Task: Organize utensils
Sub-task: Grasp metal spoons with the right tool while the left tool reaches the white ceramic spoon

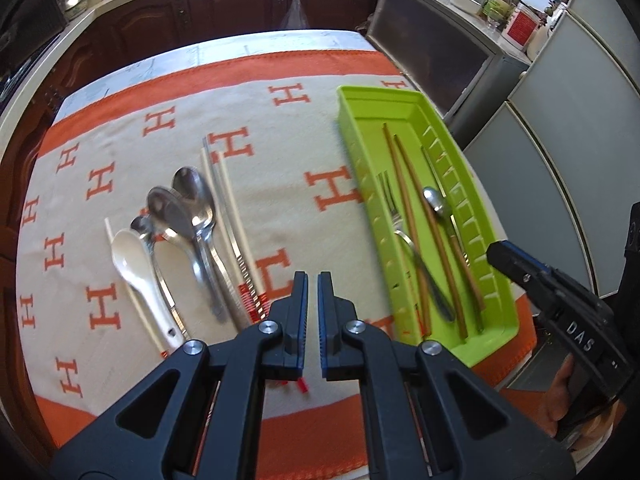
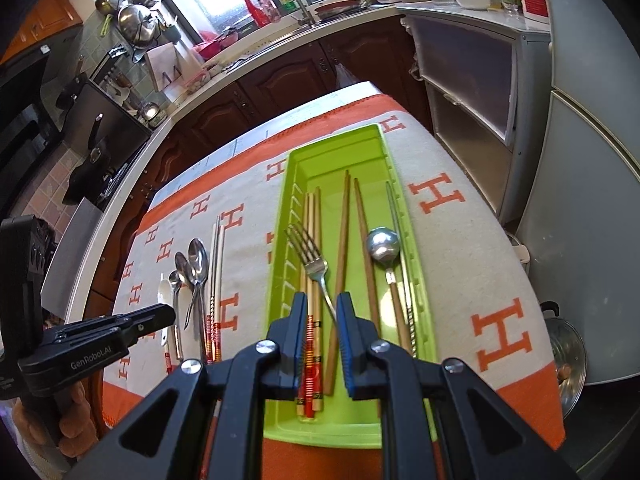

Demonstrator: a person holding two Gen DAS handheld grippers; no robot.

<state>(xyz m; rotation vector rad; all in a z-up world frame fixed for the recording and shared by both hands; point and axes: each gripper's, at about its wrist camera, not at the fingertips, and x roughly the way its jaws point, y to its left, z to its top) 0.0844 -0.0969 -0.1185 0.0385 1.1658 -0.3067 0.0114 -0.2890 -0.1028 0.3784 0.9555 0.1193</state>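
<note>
A green utensil tray (image 1: 500,292) (image 2: 280,240) lies on the orange-and-cream cloth. It holds a fork (image 2: 310,264), brown chopsticks (image 2: 342,248), patterned chopsticks (image 2: 310,360) and a small metal spoon (image 2: 383,245). Left of the tray lie steel spoons (image 1: 188,208) (image 2: 196,264), a white ceramic spoon (image 1: 132,258) and pale chopsticks (image 1: 228,208). My left gripper (image 1: 313,280) hovers near the cloth's front, jaws nearly together and empty. My right gripper (image 2: 322,300) is open above the tray, with the fork handle showing between its fingers.
A kitchen counter with sink, pots and bottles runs along the back (image 2: 280,28). Dark wooden cabinets (image 1: 240,4) stand behind the table. Grey cabinets and a fridge (image 2: 592,160) stand to the right. A metal pot (image 2: 568,360) sits low at the right.
</note>
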